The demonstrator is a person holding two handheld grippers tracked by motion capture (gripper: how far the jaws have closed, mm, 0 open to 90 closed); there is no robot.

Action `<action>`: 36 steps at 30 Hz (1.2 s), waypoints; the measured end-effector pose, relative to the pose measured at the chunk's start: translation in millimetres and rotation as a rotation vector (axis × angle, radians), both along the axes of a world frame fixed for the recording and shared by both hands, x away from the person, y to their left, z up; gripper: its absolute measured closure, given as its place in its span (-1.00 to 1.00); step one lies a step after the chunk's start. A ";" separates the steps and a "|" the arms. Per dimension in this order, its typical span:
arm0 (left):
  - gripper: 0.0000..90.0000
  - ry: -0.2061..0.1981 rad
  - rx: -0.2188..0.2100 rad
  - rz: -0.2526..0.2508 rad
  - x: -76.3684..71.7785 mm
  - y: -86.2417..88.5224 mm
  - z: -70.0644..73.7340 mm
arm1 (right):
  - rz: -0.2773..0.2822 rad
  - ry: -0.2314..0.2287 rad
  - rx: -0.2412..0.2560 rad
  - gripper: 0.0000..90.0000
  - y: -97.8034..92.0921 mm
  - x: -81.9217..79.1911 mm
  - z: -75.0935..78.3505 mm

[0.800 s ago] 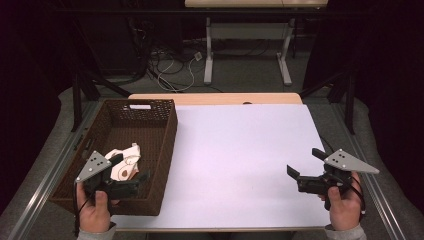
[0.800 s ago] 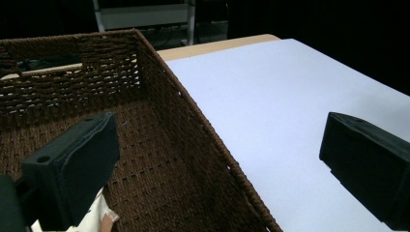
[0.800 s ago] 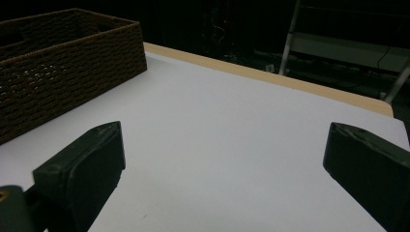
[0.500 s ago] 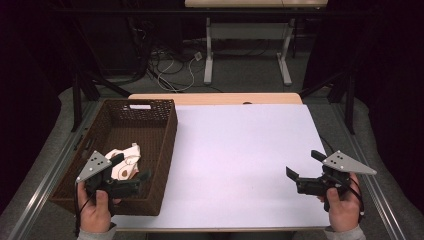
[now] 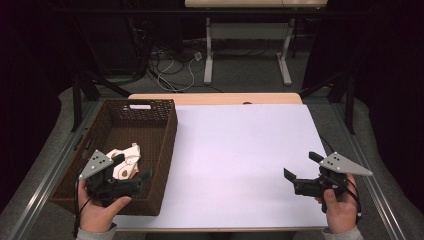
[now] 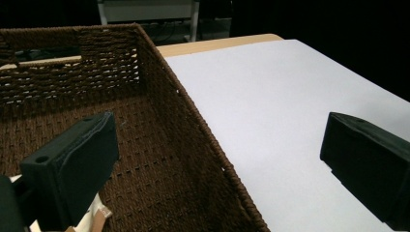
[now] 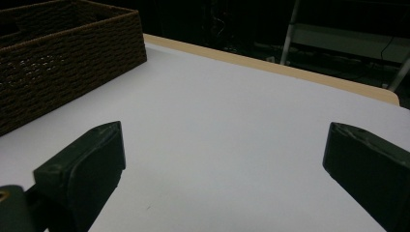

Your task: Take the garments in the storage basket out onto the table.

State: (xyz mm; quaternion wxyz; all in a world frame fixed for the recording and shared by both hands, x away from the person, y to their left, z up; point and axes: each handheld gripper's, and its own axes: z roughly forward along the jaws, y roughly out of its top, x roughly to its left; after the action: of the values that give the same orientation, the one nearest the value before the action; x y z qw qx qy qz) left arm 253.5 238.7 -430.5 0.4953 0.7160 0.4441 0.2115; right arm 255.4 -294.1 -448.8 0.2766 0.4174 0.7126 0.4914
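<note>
High view: toy (image 5: 125, 161) lies beside left gripper's (image 5: 134, 172) spread jaws

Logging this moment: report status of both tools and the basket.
Left tool open, straddling the wicker basket's right wall. Right tool open, empty, over the white tabletop. Pale item lies in basket. Nothing blocking.

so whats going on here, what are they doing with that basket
A person sits at a white table with a hand-held gripper in each hand. The left hand-held gripper is open and hangs over the near end of a brown wicker basket, one jaw inside and one beyond the basket's wall. A pale, crumpled item lies in the basket beside it, not gripped. The right hand-held gripper is also open, holding nothing, above the table's bare right side.
</note>
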 end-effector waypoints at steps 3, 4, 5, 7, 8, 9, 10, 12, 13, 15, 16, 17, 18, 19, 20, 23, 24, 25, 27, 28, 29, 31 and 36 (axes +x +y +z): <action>-0.99 -0.004 0.013 -0.006 -1.3 -0.8 1.4 | -0.008 -0.007 0.003 -0.97 -1.6 0.8 -0.2; -0.99 -0.003 0.002 -0.006 -1.6 -0.8 1.8 | -0.014 -0.006 0.005 -0.97 -3.4 1.1 0.1; -0.99 -0.002 0.000 -0.015 -1.6 0.0 2.6 | -0.020 -0.006 0.003 -0.97 -4.3 1.4 -0.2; -0.99 -0.003 0.000 -0.024 -1.3 1.1 4.3 | -0.031 -0.006 0.007 -0.96 -6.2 1.9 -0.6; -0.99 -0.007 0.002 -0.026 -1.5 2.2 6.4 | -0.036 0.003 0.007 -0.95 -8.2 1.3 -0.3; -0.99 -0.016 0.000 -0.027 -1.4 3.4 8.2 | -0.030 0.002 0.015 -0.95 -9.0 1.0 -0.4; -0.99 -0.018 -0.006 -0.028 -1.2 5.0 10.0 | -0.030 0.002 0.015 -0.95 -9.0 1.0 -0.4; -0.99 -0.028 -0.012 -0.023 0.4 8.4 12.3 | -0.033 0.006 0.005 -0.95 -10.0 -0.3 -0.7; -0.99 -0.029 -0.010 -0.017 1.1 9.3 13.2 | -0.032 0.005 0.006 -0.95 -10.3 -0.3 -1.0; -0.99 -0.032 0.007 -0.016 3.3 10.7 15.2 | -0.031 0.002 0.012 -0.95 -10.1 1.0 -2.3; -0.99 -0.026 0.010 -0.019 4.4 11.0 16.3 | -0.037 0.008 0.004 -0.95 -10.3 1.5 -2.7; -0.99 -0.019 0.012 -0.025 5.8 11.3 17.4 | -0.036 0.015 0.002 -0.95 -10.5 2.2 -3.4; -0.99 -0.015 0.013 -0.027 6.7 11.5 18.6 | -0.039 0.012 0.005 -0.95 -10.4 3.2 -4.1; -0.99 -0.020 0.016 -0.030 7.9 11.6 19.4 | -0.030 0.007 0.001 -0.95 -10.6 4.8 -5.1; -0.99 -0.016 0.017 -0.035 8.8 12.0 20.6 | -0.030 0.007 0.001 -0.95 -10.6 4.8 -5.1; -0.99 -0.001 0.021 -0.049 11.8 13.9 23.4 | -0.048 0.011 0.005 -0.95 -10.1 4.6 -3.2; -0.99 0.002 0.027 -0.048 12.6 14.8 24.2 | -0.049 0.010 0.010 -0.95 -9.8 4.6 -2.8; -0.99 0.006 0.034 -0.048 13.3 16.4 25.1 | -0.061 0.013 0.008 -0.95 -10.3 5.2 -2.9; -0.99 0.016 0.045 -0.036 14.5 20.3 26.4 | -0.085 0.021 0.029 -0.93 -9.5 7.7 -4.9; -0.99 0.020 0.048 -0.031 15.1 22.5 26.9 | -0.094 0.032 0.027 -0.92 -9.2 8.5 -5.0; -0.99 0.022 0.050 -0.028 15.7 24.7 27.3 | -0.094 0.032 0.027 -0.92 -9.2 8.5 -5.0; -0.99 0.028 0.048 -0.019 16.7 28.7 27.6 | -0.094 0.037 0.013 -0.92 -3.7 11.8 -5.2; -0.99 0.038 0.047 -0.008 20.5 38.9 27.0 | -0.079 0.050 0.018 -0.92 4.8 16.4 -4.0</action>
State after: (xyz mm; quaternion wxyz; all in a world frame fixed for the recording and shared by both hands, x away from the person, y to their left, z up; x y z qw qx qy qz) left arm 274.0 277.6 -403.5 0.4709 0.7330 0.4455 0.2064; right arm 271.8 -289.3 -452.9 0.2743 0.4598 0.6978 0.4757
